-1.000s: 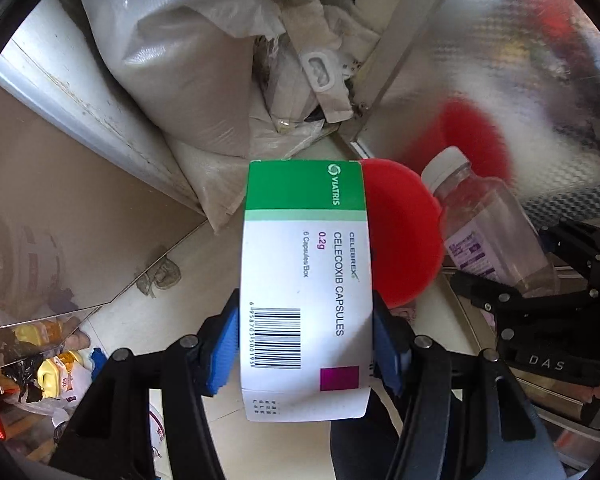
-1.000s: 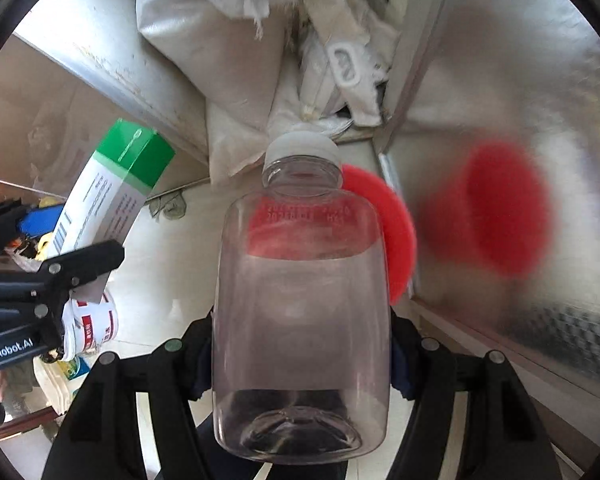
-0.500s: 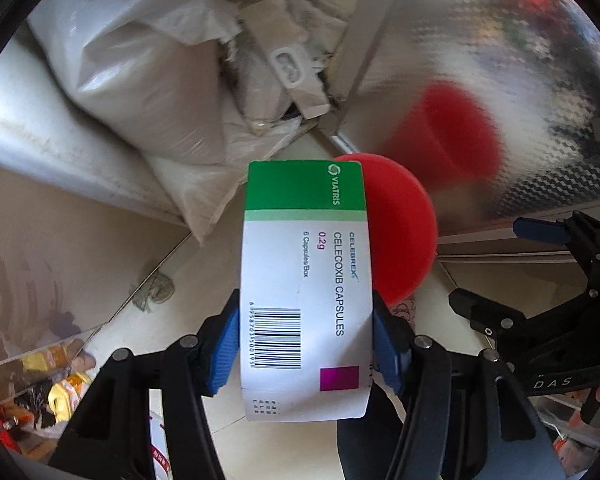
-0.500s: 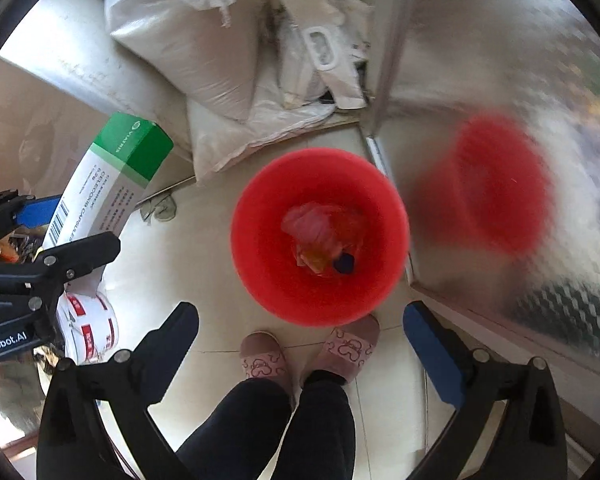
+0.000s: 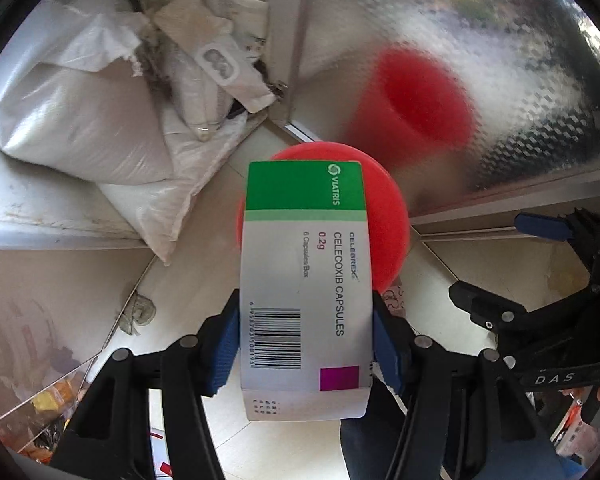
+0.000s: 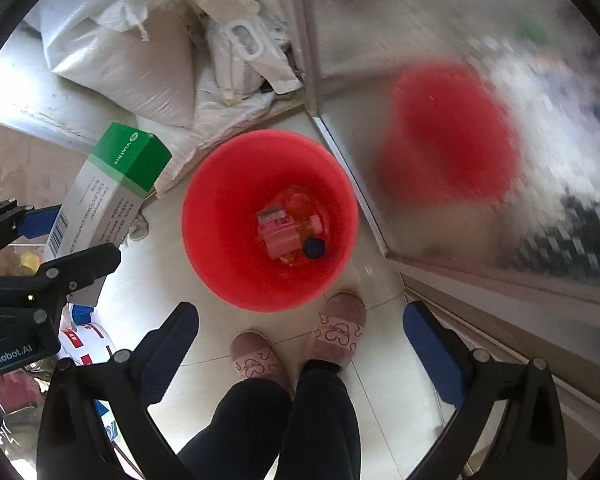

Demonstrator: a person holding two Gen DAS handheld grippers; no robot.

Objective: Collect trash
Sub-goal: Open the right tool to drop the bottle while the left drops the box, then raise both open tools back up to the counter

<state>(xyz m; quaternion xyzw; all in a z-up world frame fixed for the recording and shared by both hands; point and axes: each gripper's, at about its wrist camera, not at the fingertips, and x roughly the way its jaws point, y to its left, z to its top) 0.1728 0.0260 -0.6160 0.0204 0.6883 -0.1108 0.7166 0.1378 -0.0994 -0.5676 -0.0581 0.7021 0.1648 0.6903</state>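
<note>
I take the red bucket (image 6: pixel 220 240) as my landmark; it stands on the pale tiled floor (image 6: pixel 380 360) and its mouth faces up at both cameras.

Behind the bucket, white woven sacks (image 6: pixel 132 60) lie heaped against a metal ledge. To its right, a frosted glass door panel (image 6: pixel 460 20) carries a blurred red reflection of the bucket.

Just in front of the bucket, the person's two legs in dark trousers (image 6: pixel 284 420) stand on the tile, wearing pink slippers (image 6: pixel 336 328) whose toes nearly meet the bucket's wall.

My right gripper (image 6: pixel 300 356) hangs above the slippers, pointing down, in front of the bucket. Its jaws have just been opening and now stand spread wide, with nothing between the blue pads (image 6: pixel 428 356).

My left gripper (image 5: pixel 302 344) pinches the medicine box (image 5: pixel 304 280), a white carton with a green end, printed VIATRIS and CELECOXIB CAPSULES. The blue pads press its two long sides near the barcode. In the left wrist view the box hangs over the left part of the bucket's mouth; in the right wrist view it sits to the left of the bucket, clear of the rim.

Inside the bucket, at the bottom: a pinkish package (image 6: pixel 278 232), a dark blue cap (image 6: pixel 314 248), and something clear that I cannot identify.
</note>
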